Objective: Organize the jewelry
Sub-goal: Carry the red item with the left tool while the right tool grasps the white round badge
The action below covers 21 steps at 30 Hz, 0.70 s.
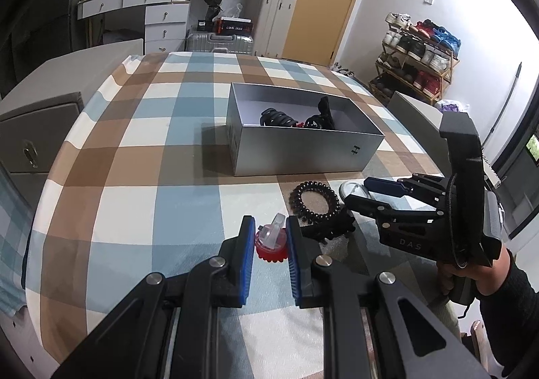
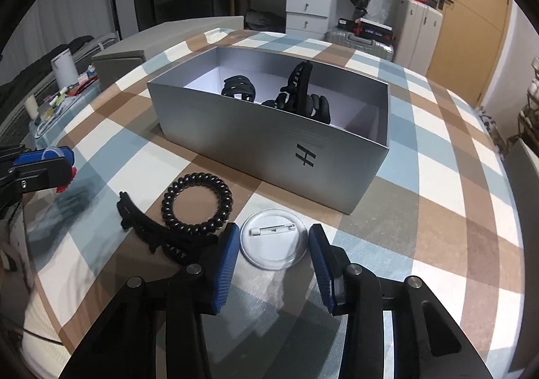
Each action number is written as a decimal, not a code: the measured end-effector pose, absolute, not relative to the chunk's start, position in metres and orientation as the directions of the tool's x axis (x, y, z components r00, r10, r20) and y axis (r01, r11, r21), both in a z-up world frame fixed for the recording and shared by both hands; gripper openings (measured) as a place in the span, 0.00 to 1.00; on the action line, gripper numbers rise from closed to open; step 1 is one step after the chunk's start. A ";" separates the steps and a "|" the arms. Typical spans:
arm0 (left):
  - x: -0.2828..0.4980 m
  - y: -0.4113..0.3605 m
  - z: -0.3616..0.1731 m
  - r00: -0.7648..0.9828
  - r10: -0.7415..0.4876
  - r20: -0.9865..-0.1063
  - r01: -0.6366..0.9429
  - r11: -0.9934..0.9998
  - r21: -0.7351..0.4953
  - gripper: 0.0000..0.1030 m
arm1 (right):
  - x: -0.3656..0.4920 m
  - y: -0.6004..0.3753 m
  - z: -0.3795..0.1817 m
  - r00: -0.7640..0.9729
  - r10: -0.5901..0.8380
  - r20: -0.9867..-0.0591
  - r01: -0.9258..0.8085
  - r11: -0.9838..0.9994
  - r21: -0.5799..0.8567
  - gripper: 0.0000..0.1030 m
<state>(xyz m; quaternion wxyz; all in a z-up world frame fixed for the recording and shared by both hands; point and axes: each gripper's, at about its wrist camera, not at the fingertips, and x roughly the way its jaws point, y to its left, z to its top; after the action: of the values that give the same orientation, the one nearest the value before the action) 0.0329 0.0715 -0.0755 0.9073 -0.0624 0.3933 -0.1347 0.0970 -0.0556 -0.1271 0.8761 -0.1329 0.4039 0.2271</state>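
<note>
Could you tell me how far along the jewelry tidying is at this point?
Done: black hair claws already lie in the grey box. In hand: the left tongs hold a red and clear clip; the right tongs straddle the round pin badge on the cloth. Left: the badge, the coil hair tie and a black claw beside it.

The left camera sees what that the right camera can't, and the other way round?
Only the left camera shows the shoe rack by the wall and the person's hand holding the right tool.

Only the right camera shows the pin on the back of the round badge, which lies between the right tool's pads without clear contact, and a cluttered side table.

Both show the gray box with black hair clips inside, the spiral hair tie, and the left tool shut on a red and clear clip.
</note>
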 end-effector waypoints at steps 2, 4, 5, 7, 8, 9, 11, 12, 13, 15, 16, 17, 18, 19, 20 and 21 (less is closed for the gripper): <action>0.032 0.072 -0.073 0.658 -0.288 -0.696 0.192 0.958 -0.215 0.13 | 0.094 -0.059 -0.125 0.580 0.298 -0.758 -0.504 0.863 -0.047 0.40; 0.031 0.073 -0.070 0.661 -0.287 -0.693 0.189 0.958 -0.216 0.13 | 0.091 -0.063 -0.122 0.578 0.314 -0.753 -0.504 0.864 -0.027 0.40; 0.030 0.073 -0.068 0.663 -0.285 -0.692 0.187 0.959 -0.215 0.13 | 0.089 -0.065 -0.121 0.578 0.321 -0.750 -0.503 0.864 -0.017 0.40; 0.029 0.072 -0.065 0.668 -0.278 -0.690 0.186 0.960 -0.207 0.13 | 0.086 -0.070 -0.118 0.576 0.341 -0.743 -0.502 0.865 0.008 0.40; 0.029 0.071 -0.064 0.670 -0.276 -0.689 0.186 0.961 -0.205 0.13 | 0.083 -0.074 -0.115 0.578 0.356 -0.734 -0.502 0.865 0.024 0.40; 0.028 0.070 -0.062 0.671 -0.277 -0.688 0.188 0.961 -0.204 0.13 | 0.081 -0.076 -0.113 0.581 0.361 -0.729 -0.500 0.865 0.030 0.40; 0.028 0.067 -0.061 0.675 -0.264 -0.689 0.180 0.964 -0.194 0.13 | 0.077 -0.082 -0.108 0.589 0.375 -0.716 -0.495 0.868 0.048 0.40; 0.028 0.067 -0.061 0.675 -0.254 -0.693 0.171 0.967 -0.188 0.13 | 0.075 -0.085 -0.104 0.590 0.389 -0.708 -0.495 0.867 0.064 0.40; 0.030 0.066 -0.061 0.671 -0.257 -0.696 0.169 0.966 -0.194 0.13 | 0.072 -0.088 -0.100 0.593 0.407 -0.695 -0.496 0.864 0.082 0.40; 0.031 0.064 -0.060 0.669 -0.254 -0.699 0.164 0.967 -0.194 0.13 | 0.068 -0.092 -0.089 0.608 0.425 -0.670 -0.498 0.862 0.095 0.40; 0.032 0.062 -0.059 0.671 -0.247 -0.699 0.164 0.969 -0.185 0.13 | 0.066 -0.093 -0.085 0.616 0.434 -0.658 -0.500 0.860 0.099 0.40; 0.033 0.061 -0.057 0.673 -0.246 -0.698 0.165 0.969 -0.182 0.13 | 0.063 -0.095 -0.079 0.627 0.446 -0.639 -0.505 0.857 0.104 0.40; 0.034 0.060 -0.056 0.675 -0.246 -0.696 0.167 0.969 -0.181 0.13 | 0.062 -0.096 -0.075 0.632 0.457 -0.627 -0.510 0.853 0.108 0.40; 0.036 0.059 -0.054 0.677 -0.248 -0.693 0.170 0.969 -0.180 0.13 | 0.062 -0.096 -0.071 0.635 0.465 -0.617 -0.514 0.850 0.112 0.40; 0.037 0.057 -0.052 0.680 -0.248 -0.690 0.173 0.969 -0.178 0.13 | 0.061 -0.097 -0.065 0.639 0.478 -0.603 -0.520 0.846 0.120 0.40; 0.038 0.056 -0.050 0.683 -0.248 -0.687 0.176 0.969 -0.176 0.13 | 0.061 -0.098 -0.062 0.639 0.489 -0.593 -0.525 0.841 0.128 0.40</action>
<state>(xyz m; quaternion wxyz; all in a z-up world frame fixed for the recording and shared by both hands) 0.0384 0.0562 -0.0496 0.9162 -0.0477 0.3807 -0.1158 0.0613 -0.0979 -0.0619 0.9049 -0.0281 0.3190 0.2802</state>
